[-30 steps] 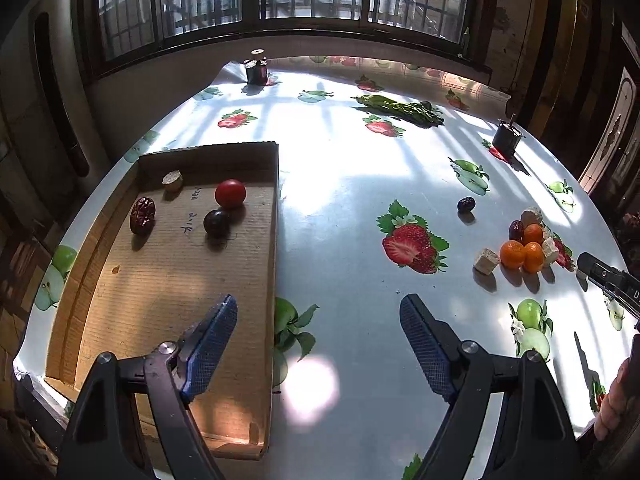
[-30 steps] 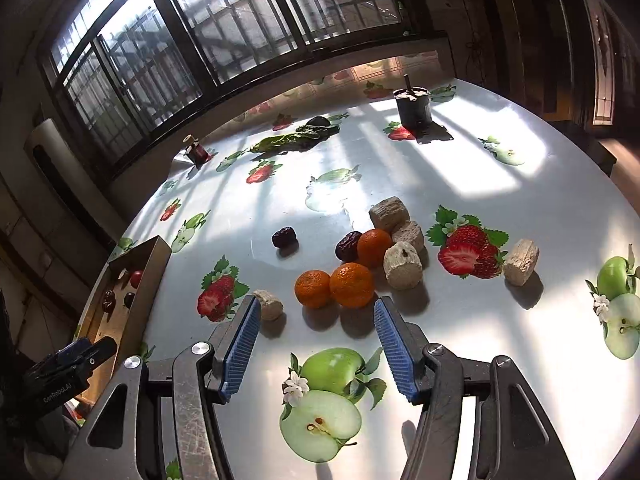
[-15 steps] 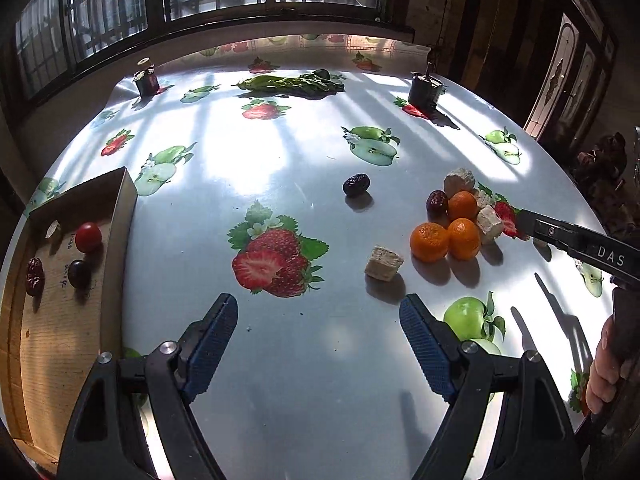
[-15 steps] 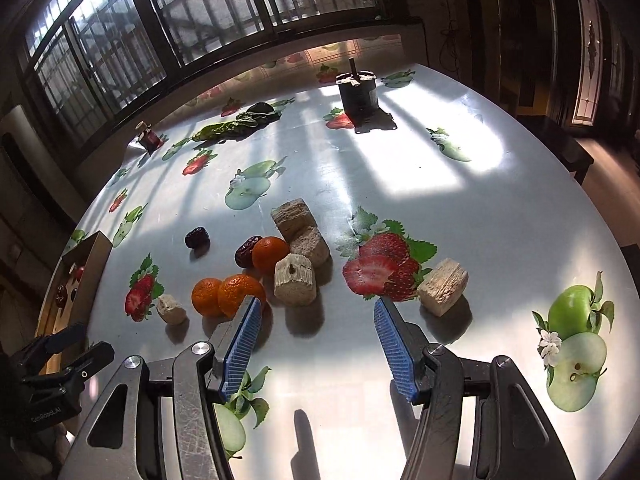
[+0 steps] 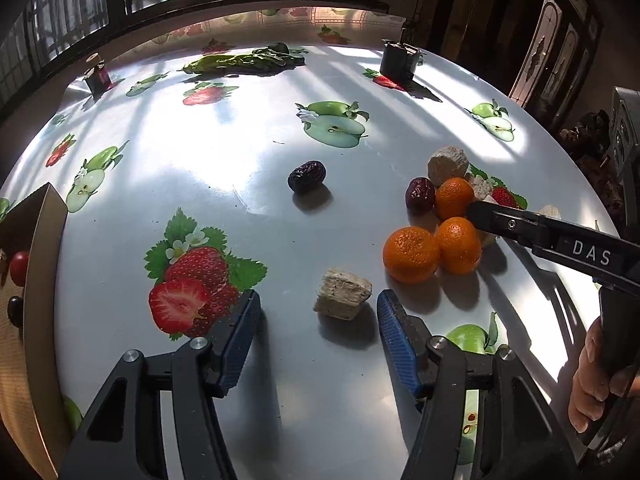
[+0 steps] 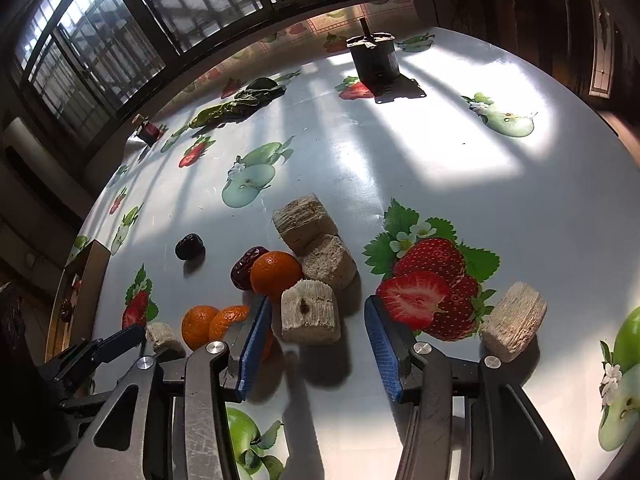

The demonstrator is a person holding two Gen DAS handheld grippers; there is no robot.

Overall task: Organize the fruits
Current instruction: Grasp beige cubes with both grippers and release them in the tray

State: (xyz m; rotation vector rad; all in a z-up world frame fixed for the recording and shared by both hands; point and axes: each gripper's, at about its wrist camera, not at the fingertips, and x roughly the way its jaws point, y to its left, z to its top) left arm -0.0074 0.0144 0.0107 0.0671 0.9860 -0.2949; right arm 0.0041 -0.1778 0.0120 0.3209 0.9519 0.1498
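My left gripper (image 5: 318, 320) is open, its jaws on either side of a beige chunk (image 5: 342, 294) on the table. Just right of it lie two oranges (image 5: 411, 254) and a third orange (image 5: 454, 197) beside a red date (image 5: 420, 194). A dark date (image 5: 307, 176) lies apart, farther back. My right gripper (image 6: 316, 336) is open around another beige chunk (image 6: 310, 312), with an orange (image 6: 276, 272) and a red date (image 6: 246, 266) just beyond its left finger. The cardboard tray (image 5: 38, 280) at the left edge holds a red fruit (image 5: 19, 268) and a dark one.
More beige chunks (image 6: 316, 236) lie beside the oranges, and one (image 6: 514, 326) lies to the right. A dark pot (image 6: 374, 58), green leaves (image 6: 240, 102) and a small jar (image 5: 97, 74) stand at the back. The tablecloth has printed fruit.
My left gripper swung right from the tray to the beige chunk by the oranges. My right gripper moved forward and now straddles a beige chunk.
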